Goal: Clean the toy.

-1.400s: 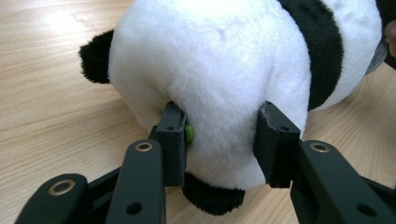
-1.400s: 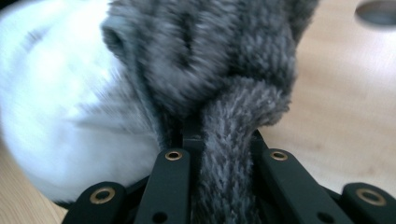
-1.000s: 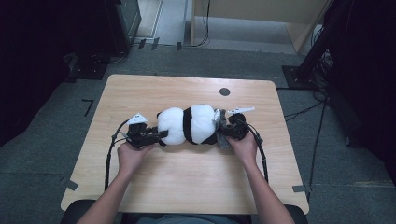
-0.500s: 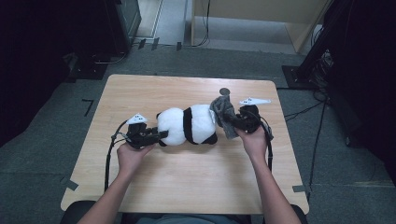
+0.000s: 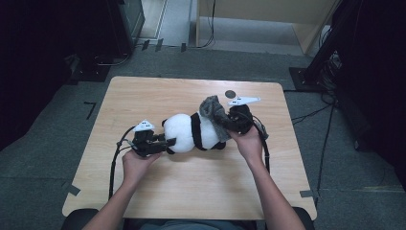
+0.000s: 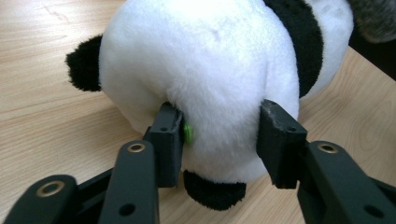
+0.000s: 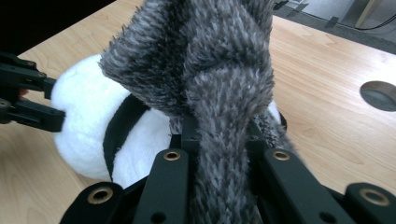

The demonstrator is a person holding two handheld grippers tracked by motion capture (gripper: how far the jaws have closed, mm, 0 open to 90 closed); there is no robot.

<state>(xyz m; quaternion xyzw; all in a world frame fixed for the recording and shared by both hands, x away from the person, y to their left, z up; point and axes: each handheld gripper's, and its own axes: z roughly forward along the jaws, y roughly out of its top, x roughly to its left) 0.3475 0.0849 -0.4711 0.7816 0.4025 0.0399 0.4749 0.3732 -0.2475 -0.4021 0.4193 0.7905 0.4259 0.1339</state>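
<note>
A black-and-white panda plush (image 5: 194, 133) lies on its side in the middle of the wooden table (image 5: 201, 191). My left gripper (image 5: 168, 142) is at its left end. In the left gripper view the two jaws (image 6: 222, 135) press into the white head (image 6: 205, 60) from both sides. A grey fuzzy cloth (image 5: 213, 111) rises from the panda's right end. My right gripper (image 5: 231, 122) is shut on it. In the right gripper view the cloth (image 7: 210, 60) bunches up between the jaws (image 7: 219, 137), with the panda (image 7: 93, 116) behind it.
A small dark round hole (image 5: 230, 94) sits in the tabletop near the far edge, just beyond the right gripper. Cables trail from both grippers toward the person. Dark equipment and a wooden cabinet stand on the floor beyond the table.
My right gripper has pulled the grey cloth up and away from the panda's right end, so it now stands bunched above the body. The left gripper and the panda have stayed put.
</note>
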